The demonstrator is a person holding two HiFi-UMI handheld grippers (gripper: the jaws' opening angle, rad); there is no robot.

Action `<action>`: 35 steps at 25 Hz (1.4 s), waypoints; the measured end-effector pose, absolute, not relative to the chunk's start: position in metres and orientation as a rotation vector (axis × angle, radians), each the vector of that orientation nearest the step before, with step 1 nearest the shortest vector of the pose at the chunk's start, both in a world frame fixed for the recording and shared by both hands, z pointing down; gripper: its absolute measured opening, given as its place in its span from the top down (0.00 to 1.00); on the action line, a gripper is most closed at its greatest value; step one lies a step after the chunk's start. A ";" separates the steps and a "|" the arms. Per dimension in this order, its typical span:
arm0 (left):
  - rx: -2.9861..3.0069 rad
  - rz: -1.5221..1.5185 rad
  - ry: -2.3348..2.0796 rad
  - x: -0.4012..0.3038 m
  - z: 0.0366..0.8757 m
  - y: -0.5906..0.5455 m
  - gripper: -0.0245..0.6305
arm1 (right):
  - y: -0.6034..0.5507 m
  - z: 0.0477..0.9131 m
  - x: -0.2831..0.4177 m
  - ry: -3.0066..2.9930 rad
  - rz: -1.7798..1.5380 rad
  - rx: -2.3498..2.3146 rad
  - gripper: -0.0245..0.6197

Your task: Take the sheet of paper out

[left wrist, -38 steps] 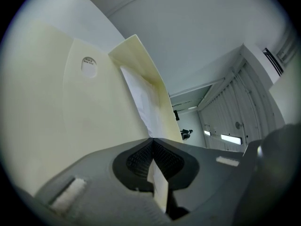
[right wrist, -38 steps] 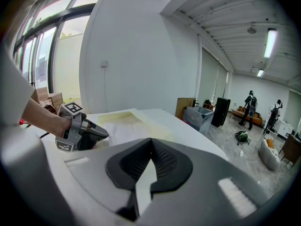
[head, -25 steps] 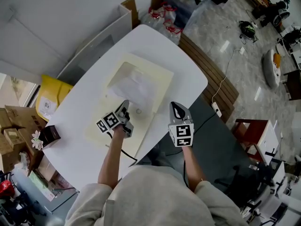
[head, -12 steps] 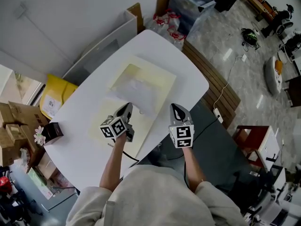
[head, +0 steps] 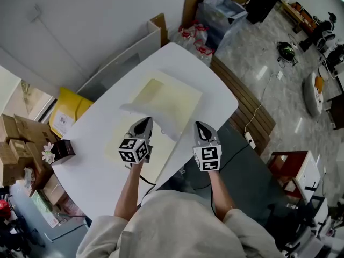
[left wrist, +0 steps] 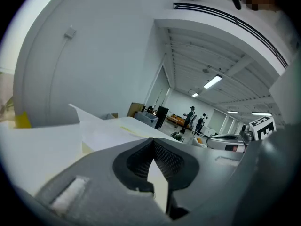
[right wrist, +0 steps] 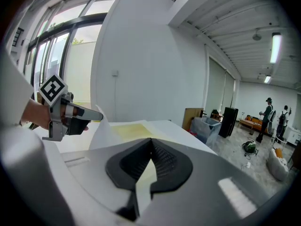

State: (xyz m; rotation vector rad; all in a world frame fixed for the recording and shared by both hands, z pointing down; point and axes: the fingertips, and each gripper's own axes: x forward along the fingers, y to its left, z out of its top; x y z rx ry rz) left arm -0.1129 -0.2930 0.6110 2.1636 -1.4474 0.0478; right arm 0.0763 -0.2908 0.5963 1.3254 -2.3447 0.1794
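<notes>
A white sheet of paper [head: 158, 117] hangs lifted above a large pale yellow envelope [head: 174, 97] that lies flat on the white table [head: 94, 144]. My left gripper [head: 143, 126] is shut on the sheet's near edge and holds it off the envelope. In the left gripper view the sheet [left wrist: 106, 132] rises ahead of the shut jaws [left wrist: 153, 147]. My right gripper [head: 202, 129] hovers over the table's near right edge, shut, with nothing in it. The right gripper view shows the left gripper [right wrist: 91, 116] pinching the curled sheet [right wrist: 101, 132].
A small dark box with a flower [head: 62, 150] sits at the table's left end. A yellow bag [head: 67, 114] and cardboard boxes [head: 16, 138] stand on the floor to the left. A brown bench [head: 244, 98] runs along the table's right side.
My left gripper rose and rolled, drawing the sheet up off the envelope. The right gripper stayed about where it was.
</notes>
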 end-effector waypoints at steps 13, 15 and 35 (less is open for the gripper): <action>2.418 0.169 -1.615 -0.107 0.538 -0.290 0.96 | -0.286 0.567 0.082 -2.397 0.124 1.357 0.96; 2.438 0.175 -1.637 -0.106 0.529 -0.288 0.96 | -0.286 0.561 0.084 -2.410 0.111 1.362 0.96; 2.521 0.114 -1.766 -0.102 0.453 -0.278 0.96 | -0.298 0.465 0.101 -2.550 -0.039 1.495 0.96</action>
